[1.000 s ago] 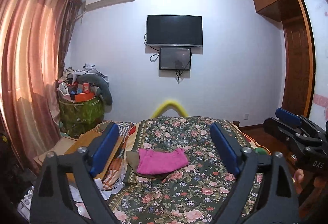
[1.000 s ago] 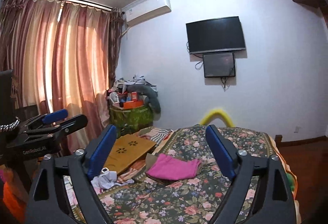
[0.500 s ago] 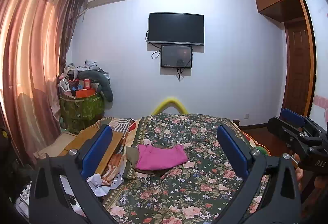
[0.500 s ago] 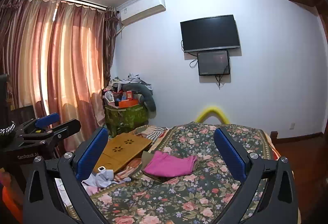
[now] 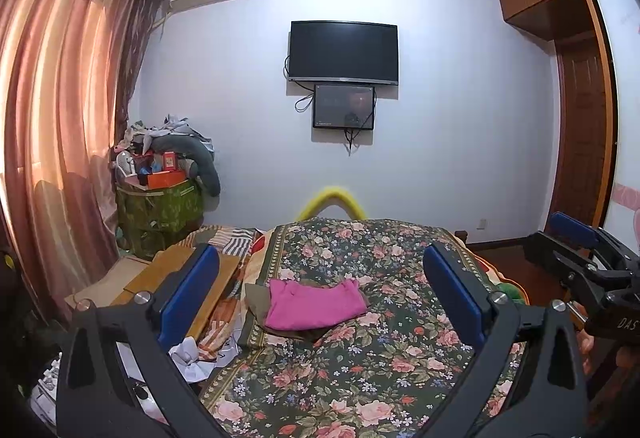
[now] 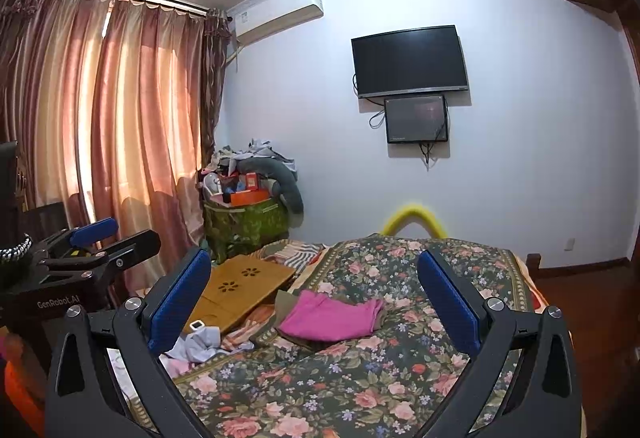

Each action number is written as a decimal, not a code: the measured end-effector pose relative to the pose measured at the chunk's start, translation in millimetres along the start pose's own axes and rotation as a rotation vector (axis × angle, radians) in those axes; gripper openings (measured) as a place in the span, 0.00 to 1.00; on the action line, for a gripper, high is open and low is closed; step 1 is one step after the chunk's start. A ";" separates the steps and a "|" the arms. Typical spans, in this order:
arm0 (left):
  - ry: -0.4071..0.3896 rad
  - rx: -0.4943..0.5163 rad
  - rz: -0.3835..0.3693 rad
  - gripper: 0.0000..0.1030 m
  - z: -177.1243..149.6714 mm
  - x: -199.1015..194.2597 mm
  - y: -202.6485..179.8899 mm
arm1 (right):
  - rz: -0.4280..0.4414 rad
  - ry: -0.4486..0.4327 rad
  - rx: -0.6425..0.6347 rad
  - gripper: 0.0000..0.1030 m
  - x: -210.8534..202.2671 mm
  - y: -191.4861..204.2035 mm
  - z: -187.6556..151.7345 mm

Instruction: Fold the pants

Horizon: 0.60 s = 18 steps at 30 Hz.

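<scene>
Both grippers, left (image 5: pixel 320 286) and right (image 6: pixel 314 288), have just been opening: jaws wide, nothing between them. Pink pants (image 5: pixel 314 304) lie on the bed (image 5: pixel 360 378), well ahead, atop an olive cloth (image 5: pixel 256 298). Risk: a low pinch grabs the cloth or floral cover too.

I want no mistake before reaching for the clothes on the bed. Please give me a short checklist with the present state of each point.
1. Left hand-held gripper open, nothing between its pads: ok; it has just opened wider.
2. Right hand-held gripper open and empty: ok; also just opened wider.
3. Pink garment in view on the floral bedspread: ok.
4. Pink garment lies folded on an olive-brown garment: ok.
5. Which piece is the pants: cannot tell.
6. Bedspread bare in front of the pile: ok.
</scene>
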State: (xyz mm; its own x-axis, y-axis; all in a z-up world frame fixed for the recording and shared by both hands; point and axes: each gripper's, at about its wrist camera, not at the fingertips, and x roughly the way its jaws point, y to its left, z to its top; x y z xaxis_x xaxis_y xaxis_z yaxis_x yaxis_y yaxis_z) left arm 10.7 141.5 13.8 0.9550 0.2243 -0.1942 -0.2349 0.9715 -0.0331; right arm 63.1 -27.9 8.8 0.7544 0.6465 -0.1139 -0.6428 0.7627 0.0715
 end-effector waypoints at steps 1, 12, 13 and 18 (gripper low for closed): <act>0.000 0.000 0.000 1.00 -0.1 0.0 -0.1 | -0.002 0.000 0.000 1.00 -0.6 -0.1 0.5; 0.008 0.000 -0.003 1.00 -2.5 2.5 1.8 | -0.006 0.012 -0.004 1.00 1.1 0.1 0.4; 0.009 -0.002 -0.005 1.00 -2.4 2.6 2.0 | -0.007 0.013 -0.004 1.00 1.8 -0.2 1.3; 0.010 -0.003 -0.007 1.00 -1.8 2.9 2.8 | -0.006 0.012 -0.002 1.00 1.3 -1.0 0.9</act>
State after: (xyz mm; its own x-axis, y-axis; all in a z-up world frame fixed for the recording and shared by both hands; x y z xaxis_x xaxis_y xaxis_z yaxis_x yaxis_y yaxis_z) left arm 12.5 144.8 11.4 0.9548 0.2162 -0.2042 -0.2284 0.9728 -0.0379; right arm 64.9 -27.8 9.4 0.7567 0.6415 -0.1261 -0.6384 0.7666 0.0691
